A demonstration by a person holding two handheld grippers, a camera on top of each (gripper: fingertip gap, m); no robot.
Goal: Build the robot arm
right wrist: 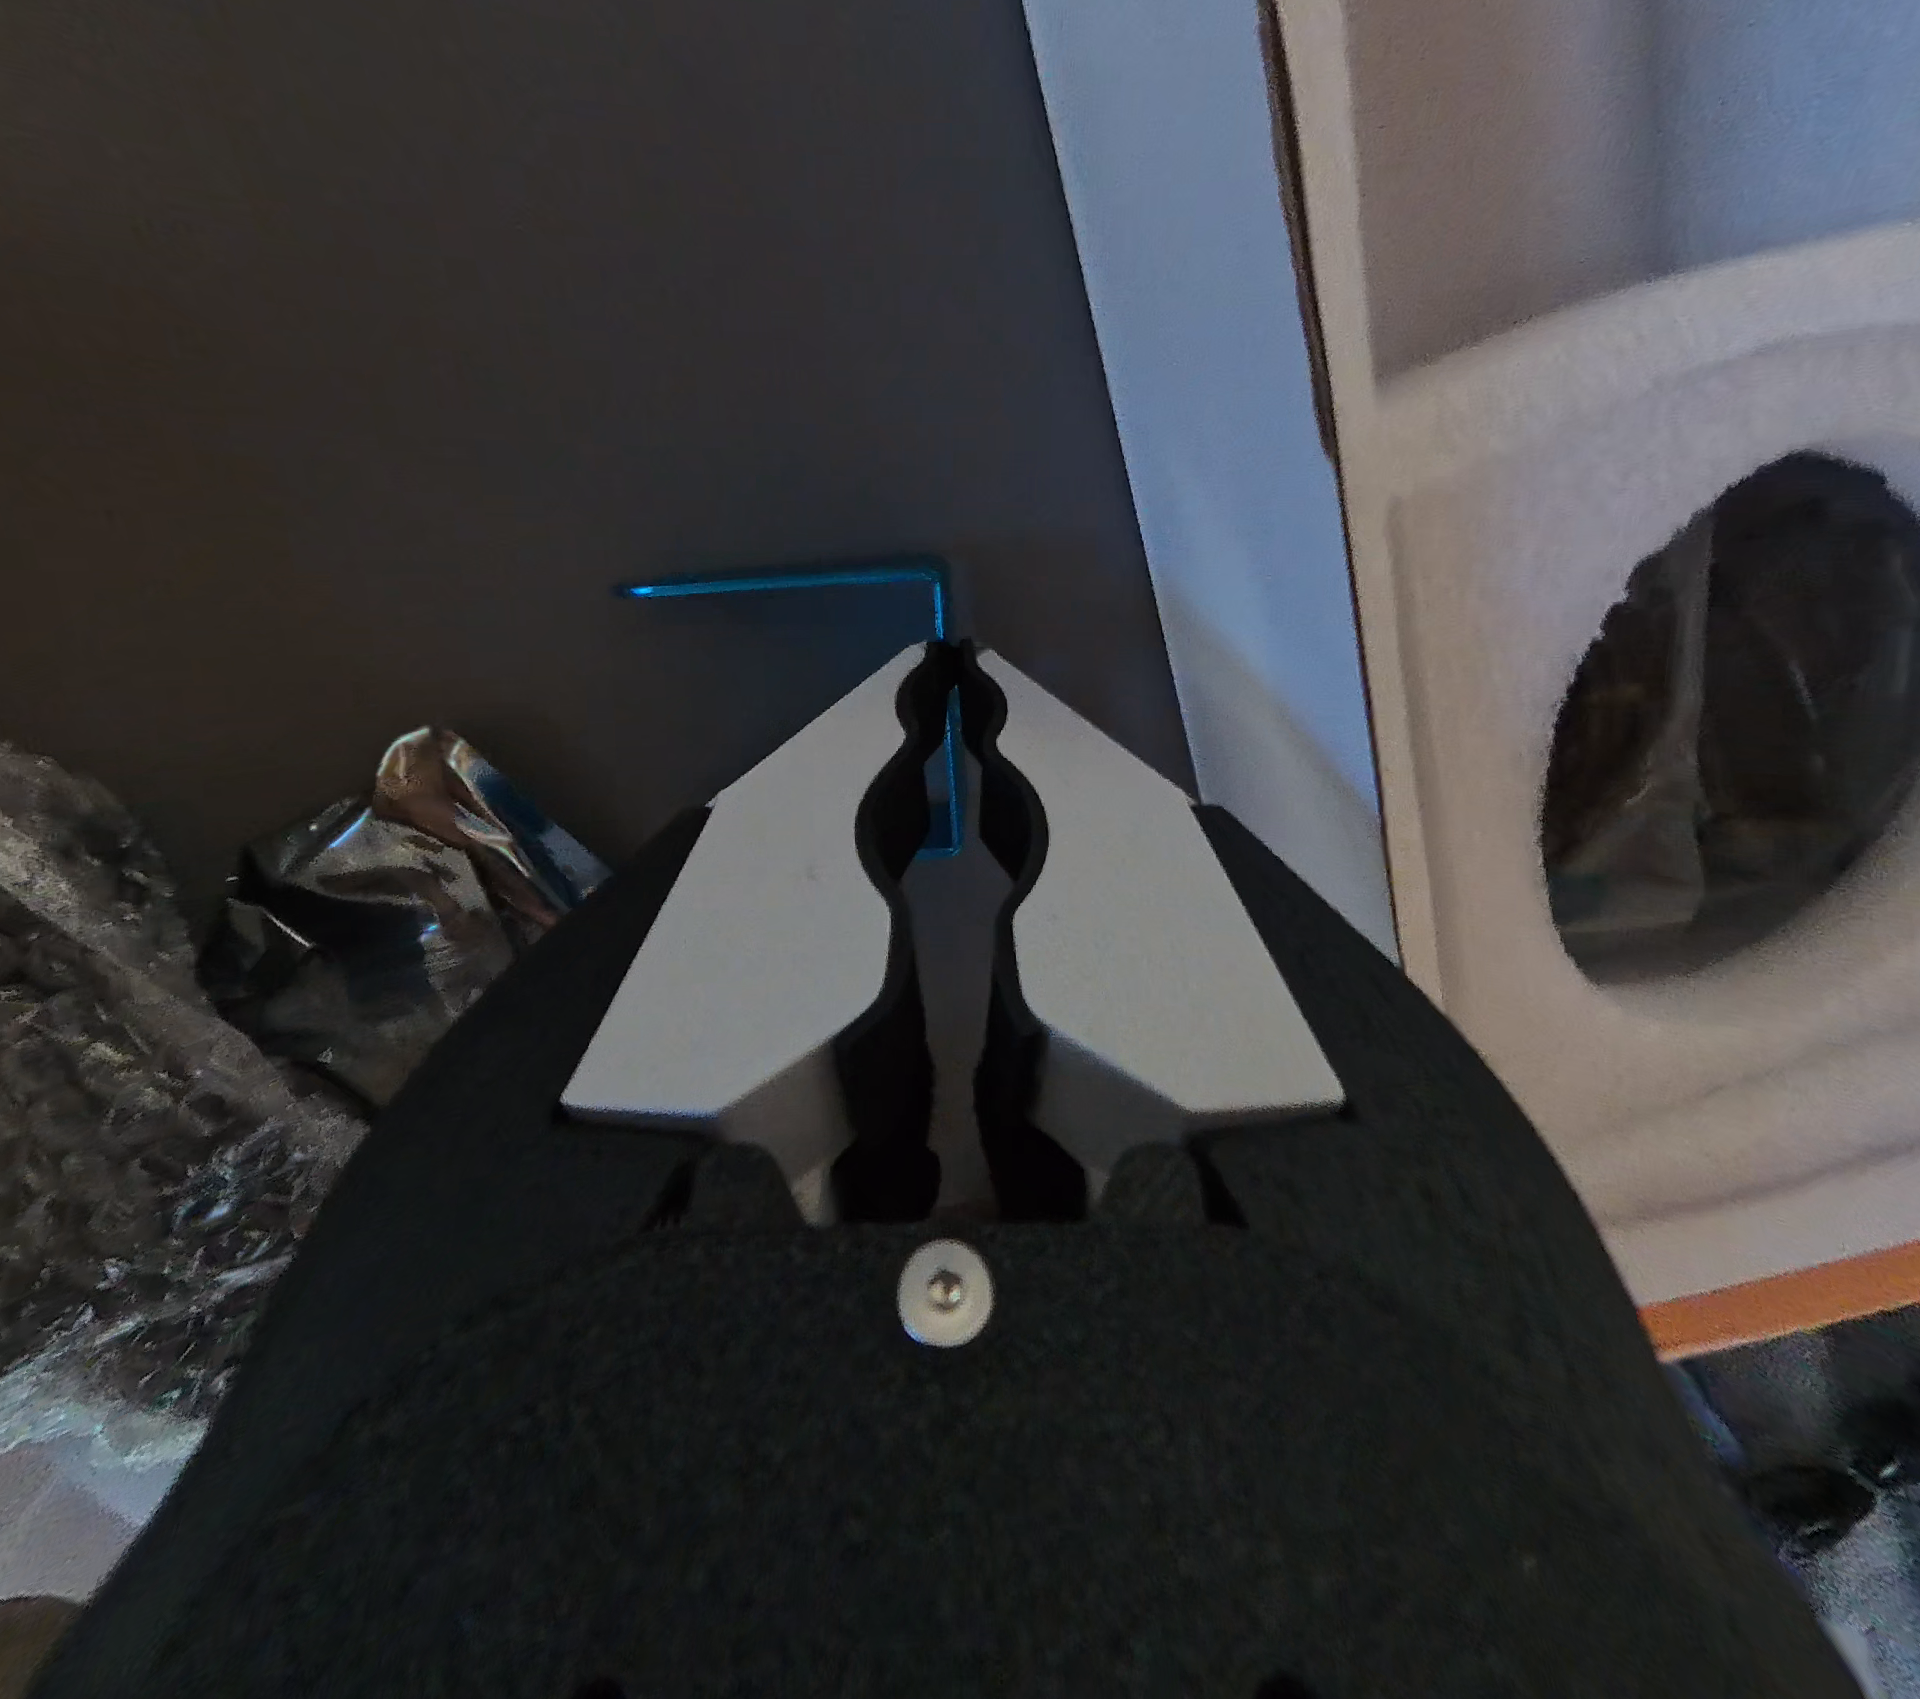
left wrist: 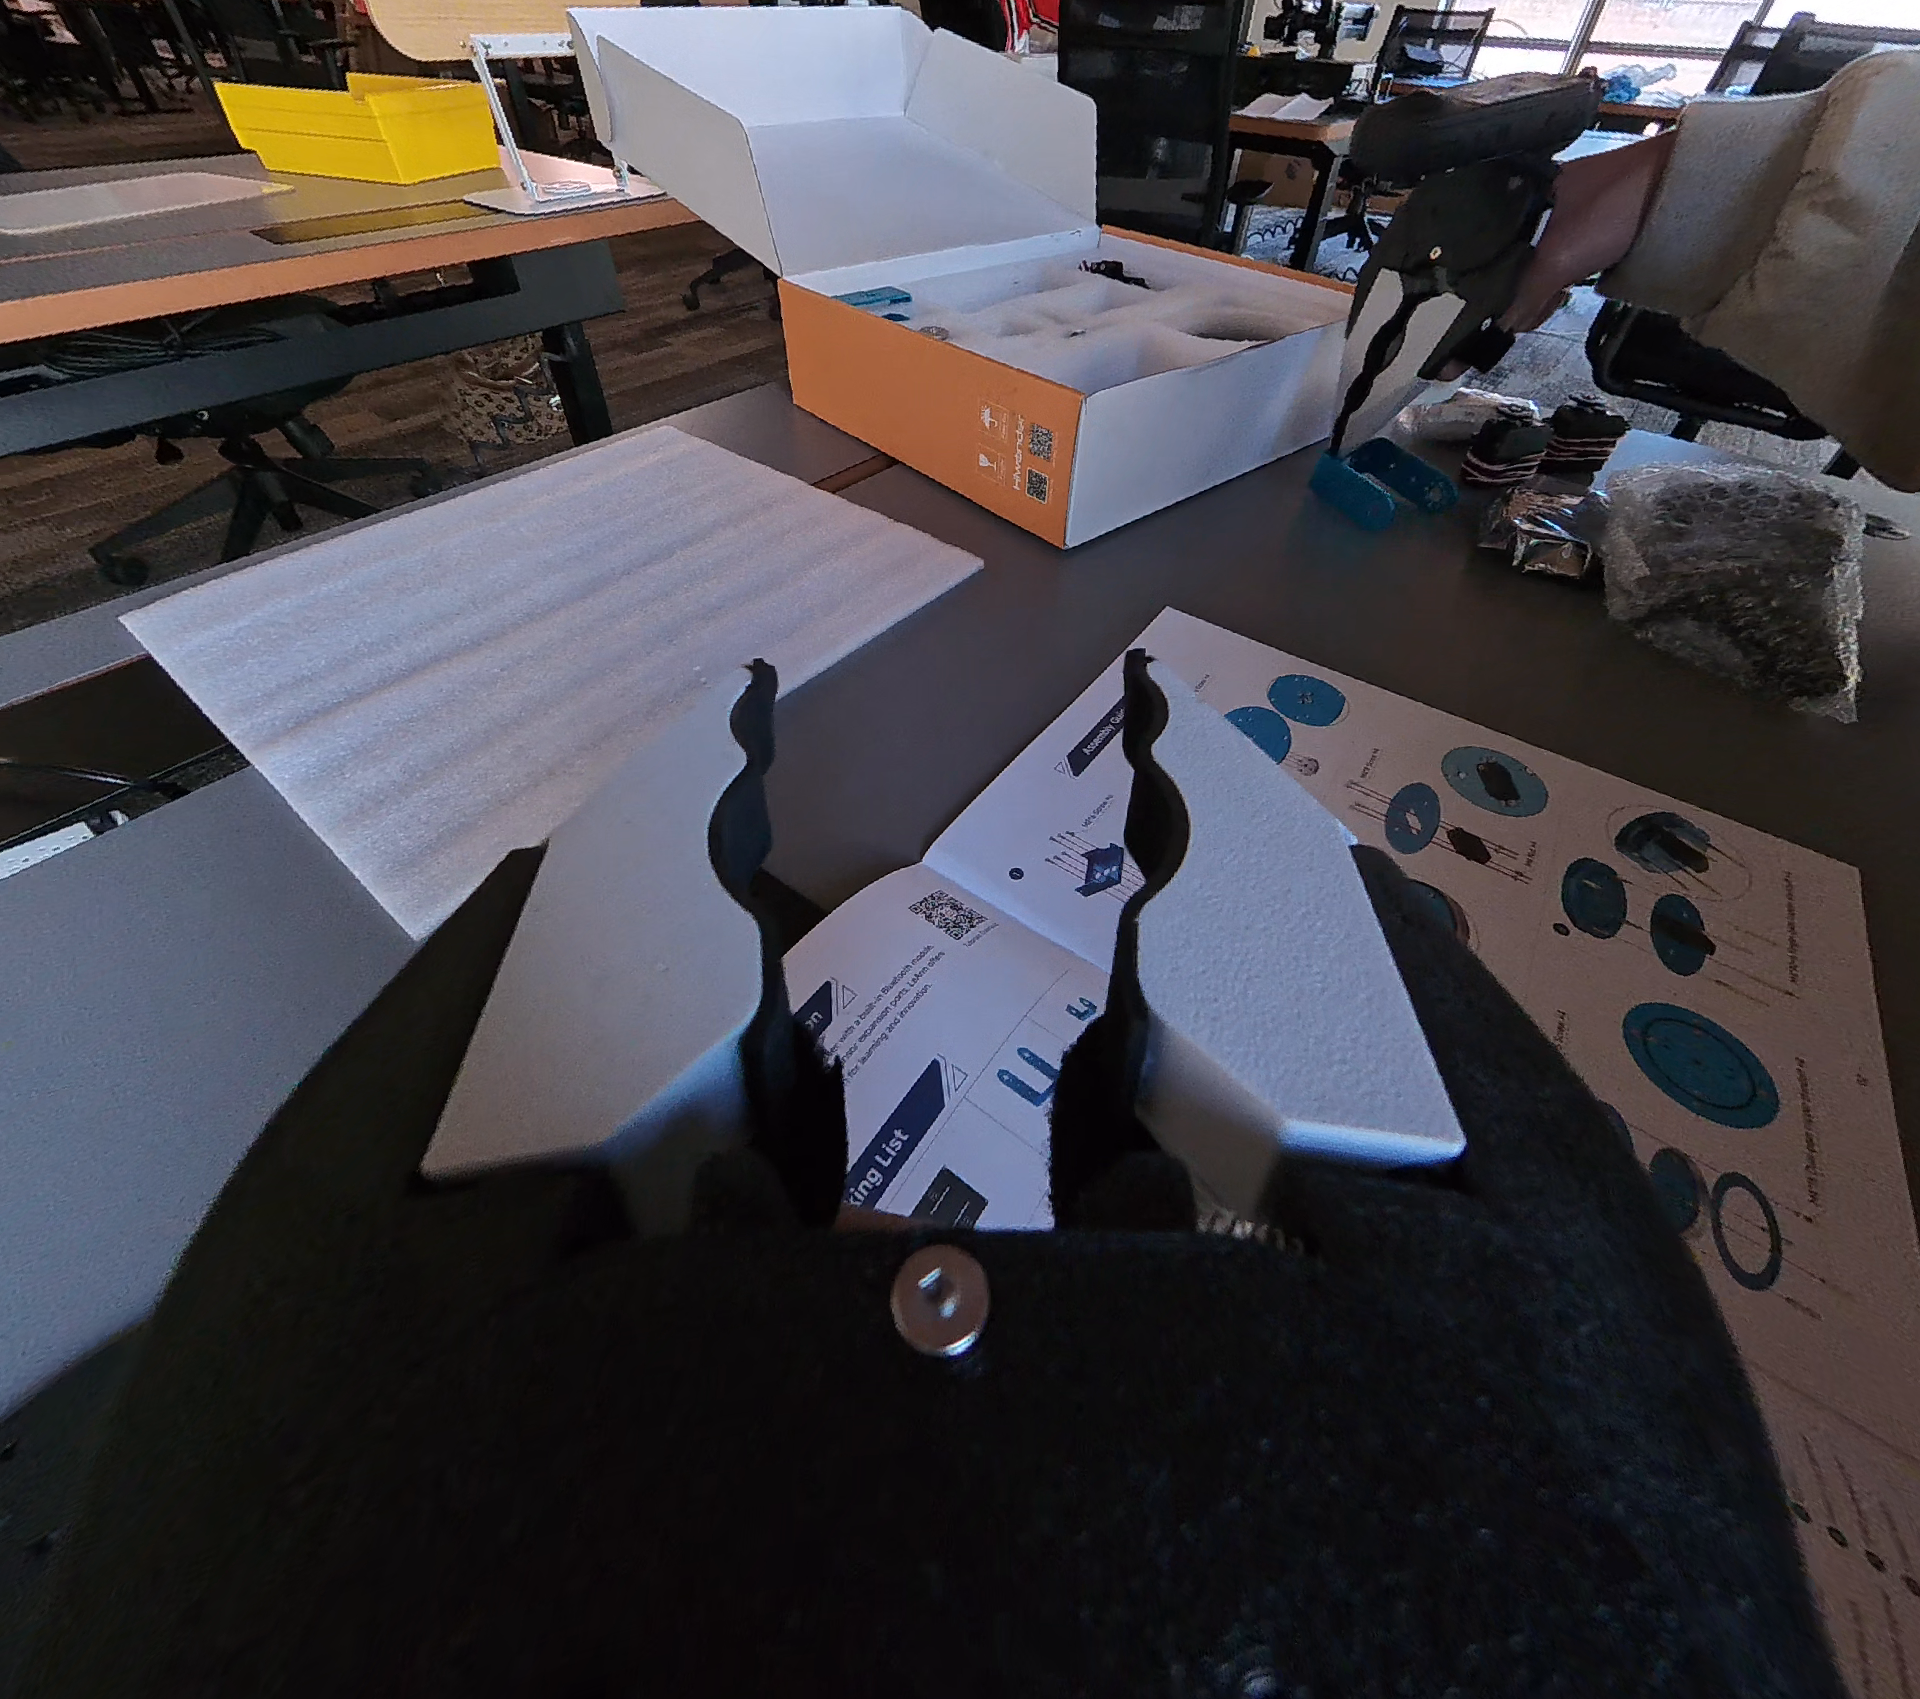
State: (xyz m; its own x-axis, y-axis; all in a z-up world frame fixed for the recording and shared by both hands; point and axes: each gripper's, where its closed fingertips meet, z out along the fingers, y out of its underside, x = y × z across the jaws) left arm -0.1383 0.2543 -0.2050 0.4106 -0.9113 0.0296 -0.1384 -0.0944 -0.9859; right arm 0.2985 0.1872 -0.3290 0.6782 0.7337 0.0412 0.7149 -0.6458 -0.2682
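Observation:
My right gripper (right wrist: 951,647) points down at the dark table and is shut on the upright wall of a blue metal U-shaped bracket (right wrist: 790,587), pinched thin between the fingertips. In the left wrist view this gripper (left wrist: 1345,444) stands at the far right, tips on the bracket (left wrist: 1382,480), which rests on the table beside the box. My left gripper (left wrist: 951,662) is open and empty. It hovers over the corner of a printed sheet (left wrist: 1455,870) with blue part drawings.
An open orange-and-white box (left wrist: 935,392) with a white foam insert (right wrist: 1662,1078) stands just right of the bracket. A white foam sheet (left wrist: 520,641) lies to the left. Black motor parts (left wrist: 1558,439), a foil bag (right wrist: 395,880) and a bubble-wrapped bundle (left wrist: 1735,589) lie nearby. Tip to tip, the grippers are about 45 cm apart.

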